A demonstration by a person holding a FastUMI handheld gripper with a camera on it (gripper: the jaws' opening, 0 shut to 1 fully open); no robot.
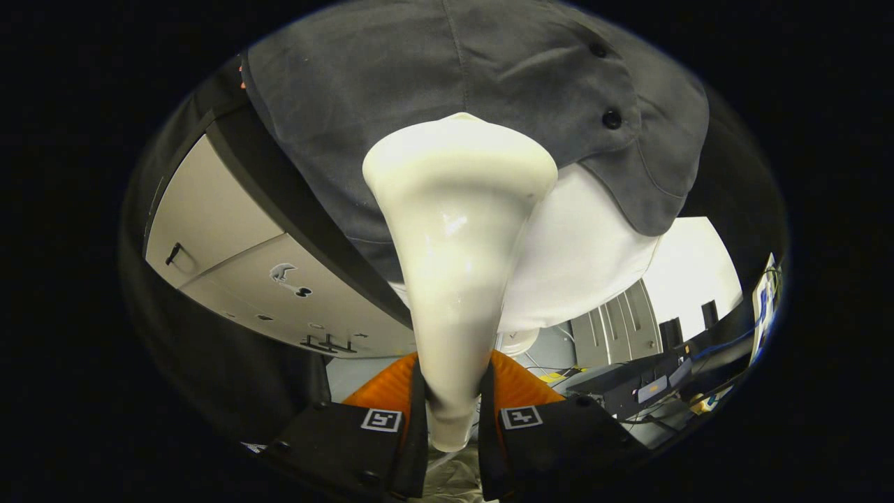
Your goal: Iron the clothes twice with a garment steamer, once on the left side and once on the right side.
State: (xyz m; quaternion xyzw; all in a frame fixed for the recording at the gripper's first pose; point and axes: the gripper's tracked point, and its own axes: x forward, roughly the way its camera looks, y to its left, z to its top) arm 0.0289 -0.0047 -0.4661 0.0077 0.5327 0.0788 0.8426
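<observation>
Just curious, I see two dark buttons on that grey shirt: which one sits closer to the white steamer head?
The lower button, just beside the steamer head the gripper clamps. The other button sits higher up the grey shirt, farther away.

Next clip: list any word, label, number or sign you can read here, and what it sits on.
No readable text.
Square black-and-white marker tags on the claw, shut on the cream plastic garment steamer: patterns, not words.
Dark marks on the pale grey cabinet panel: shapes, too blurred to read.
Dark grey buttoned shirt: no print visible.
</observation>
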